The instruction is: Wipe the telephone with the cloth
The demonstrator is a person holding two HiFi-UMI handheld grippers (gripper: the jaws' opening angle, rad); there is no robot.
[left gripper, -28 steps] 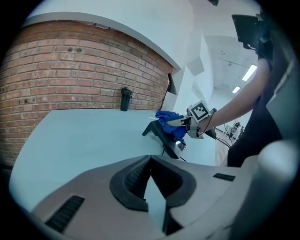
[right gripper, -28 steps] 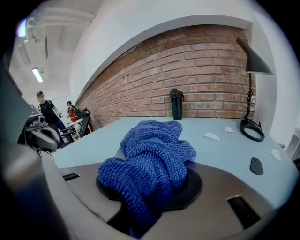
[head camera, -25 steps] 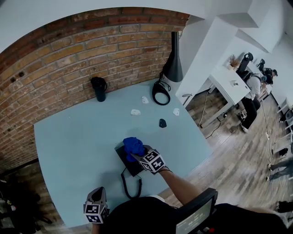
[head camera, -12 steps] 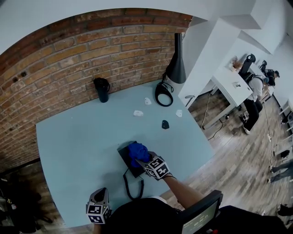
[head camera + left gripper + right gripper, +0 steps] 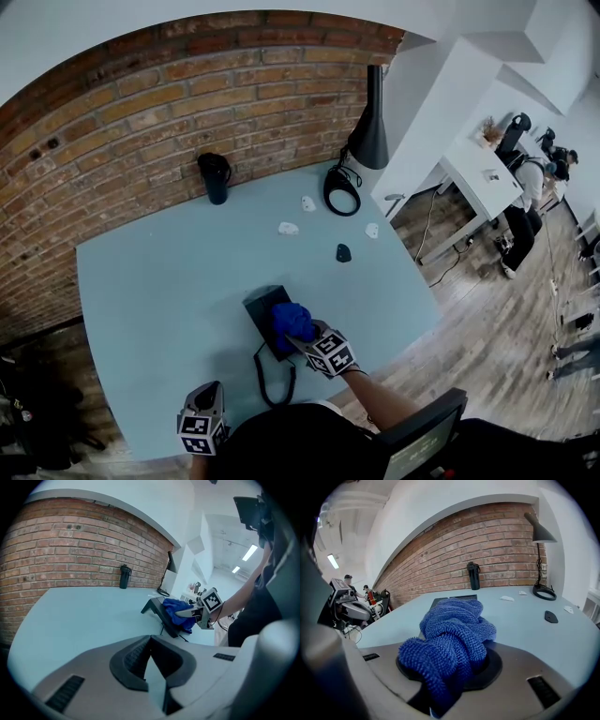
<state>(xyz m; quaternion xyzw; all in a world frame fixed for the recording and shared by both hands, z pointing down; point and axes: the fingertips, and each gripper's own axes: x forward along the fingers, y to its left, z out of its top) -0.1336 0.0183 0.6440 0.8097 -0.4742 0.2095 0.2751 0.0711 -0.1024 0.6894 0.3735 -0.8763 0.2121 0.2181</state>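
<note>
Since a second ago my right gripper (image 5: pixel 305 332) has dragged the blue cloth (image 5: pixel 292 320) off the far end of the telephone (image 5: pixel 262 306) and back toward me, so the phone's far corner is now bare.

Head view: the cloth sits bunched on the near part of the phone, right at the right gripper's tips. The coiled cord (image 5: pixel 267 380) loops on the table (image 5: pixel 141 281) just left of that gripper. My left gripper (image 5: pixel 208 394) hangs at the table's near edge, well left of and behind the right one. Way beyond both, by the brick wall, there's a black tumbler (image 5: pixel 215 177); can't see into it from here.

Left gripper view: jaws are together with nothing in them. Ahead and to the right is the phone, with the cloth on it and the other gripper pressing in from the right.

Right gripper view: jaws are clamped on the cloth, which bulges out over them. The phone's dark edge peeks out just past it, and the tumbler stands upright far ahead.
</note>
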